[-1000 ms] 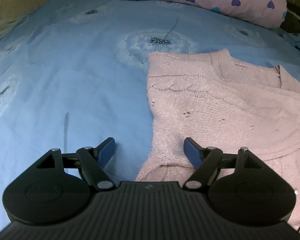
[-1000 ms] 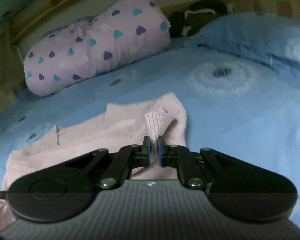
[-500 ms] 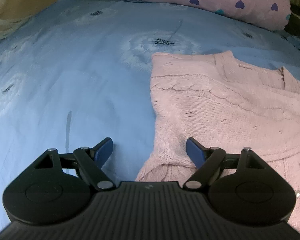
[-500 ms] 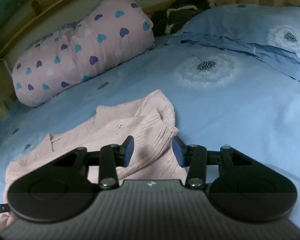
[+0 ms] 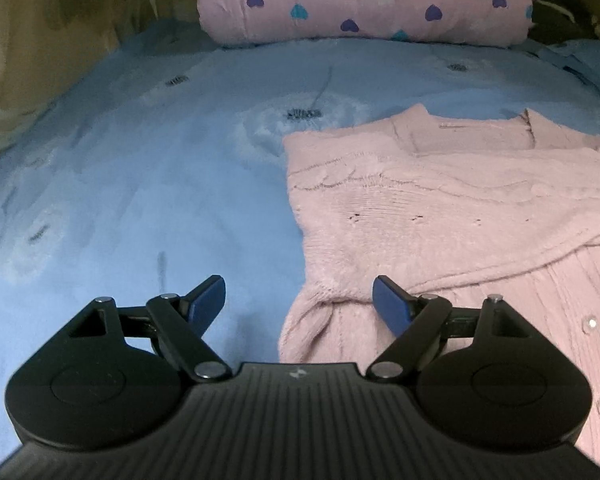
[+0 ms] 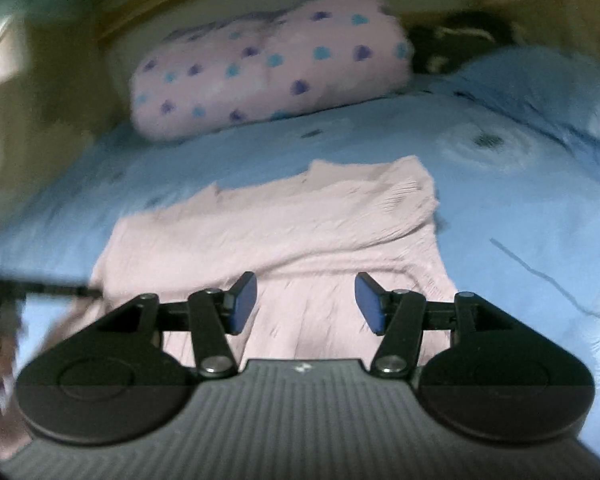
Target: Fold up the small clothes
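While the pink sweater [image 5: 440, 216] lay flat on the blue bed [image 5: 140, 184] below a heart-print pillow [image 5: 364, 0], the left gripper [image 5: 299, 304] hovered over its near corner, fingers spread and empty, and the right gripper [image 6: 306, 302] was opening above it, gripping nothing.

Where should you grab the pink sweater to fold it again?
Probably the sweater by its near bottom hem, coming in low from the near side: that edge lies loose and slightly raised on the sheet, while the folded-in sleeve lies flat.
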`<action>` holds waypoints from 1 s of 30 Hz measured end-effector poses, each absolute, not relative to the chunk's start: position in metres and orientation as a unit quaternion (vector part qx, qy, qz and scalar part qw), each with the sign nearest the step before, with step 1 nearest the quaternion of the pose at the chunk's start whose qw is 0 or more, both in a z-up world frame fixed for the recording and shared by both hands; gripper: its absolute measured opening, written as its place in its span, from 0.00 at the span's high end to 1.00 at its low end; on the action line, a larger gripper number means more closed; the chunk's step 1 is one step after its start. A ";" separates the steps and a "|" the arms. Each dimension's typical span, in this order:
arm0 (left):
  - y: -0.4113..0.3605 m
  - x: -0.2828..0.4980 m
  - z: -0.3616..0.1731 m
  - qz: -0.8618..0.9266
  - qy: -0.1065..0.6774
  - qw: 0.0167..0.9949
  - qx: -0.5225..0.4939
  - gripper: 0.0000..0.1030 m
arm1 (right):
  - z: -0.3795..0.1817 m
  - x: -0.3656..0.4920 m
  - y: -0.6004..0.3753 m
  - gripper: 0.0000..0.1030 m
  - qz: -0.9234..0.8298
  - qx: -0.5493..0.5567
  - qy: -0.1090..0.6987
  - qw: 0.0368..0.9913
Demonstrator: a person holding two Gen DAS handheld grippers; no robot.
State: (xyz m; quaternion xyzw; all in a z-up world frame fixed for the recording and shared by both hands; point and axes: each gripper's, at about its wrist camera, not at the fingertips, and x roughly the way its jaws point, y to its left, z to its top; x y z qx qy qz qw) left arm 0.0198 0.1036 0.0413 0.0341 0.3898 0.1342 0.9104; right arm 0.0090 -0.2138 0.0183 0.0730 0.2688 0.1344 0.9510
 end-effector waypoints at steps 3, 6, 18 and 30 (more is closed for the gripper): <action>0.099 0.000 0.058 0.132 0.380 0.915 0.038 0.18 | 0.024 -0.009 -0.207 0.44 0.154 0.043 0.273 0.948; 0.094 -0.023 0.075 0.129 0.373 0.918 0.042 0.18 | 0.027 -0.026 -0.205 0.44 0.168 0.038 0.280 0.944; 0.044 -0.120 0.075 0.080 0.392 0.916 0.016 0.18 | 0.035 -0.073 -0.202 0.45 0.149 0.023 0.297 0.943; 0.009 -0.177 0.054 0.046 0.413 0.909 0.032 0.18 | 0.029 -0.110 -0.213 0.45 0.168 -0.002 0.324 0.931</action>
